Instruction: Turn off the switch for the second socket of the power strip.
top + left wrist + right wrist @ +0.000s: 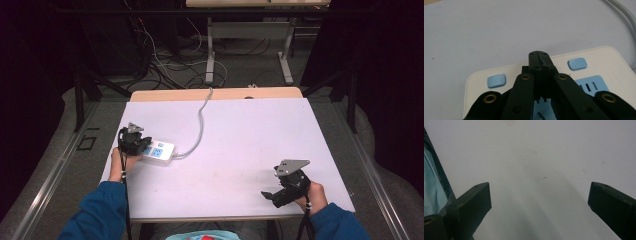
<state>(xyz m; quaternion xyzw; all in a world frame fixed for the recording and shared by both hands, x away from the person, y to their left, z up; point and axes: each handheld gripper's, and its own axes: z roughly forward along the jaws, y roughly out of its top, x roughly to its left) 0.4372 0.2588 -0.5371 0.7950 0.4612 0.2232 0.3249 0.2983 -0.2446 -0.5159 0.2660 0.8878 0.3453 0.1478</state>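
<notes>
A white power strip (pixel 161 151) with blue sockets lies at the left of the white table (pixel 240 130), and its grey cable (pixel 201 120) runs off toward the far edge. My left gripper (pixel 142 146) is over the strip's left end, jaws shut together with nothing between them. In the left gripper view the closed tips (pixel 539 56) sit above the strip (pixel 599 57), between two small blue buttons (pixel 496 80) (pixel 577 63). My right gripper (pixel 274 198) rests near the front right of the table, open and holding nothing. Bare table shows between its jaws in the right gripper view (pixel 540 200).
A wooden strip (pixel 215 94) edges the table's far side. Behind it, cables litter the floor around another table's legs (pixel 210 60). Light blue cloth (pixel 431 192) shows past the table's near edge.
</notes>
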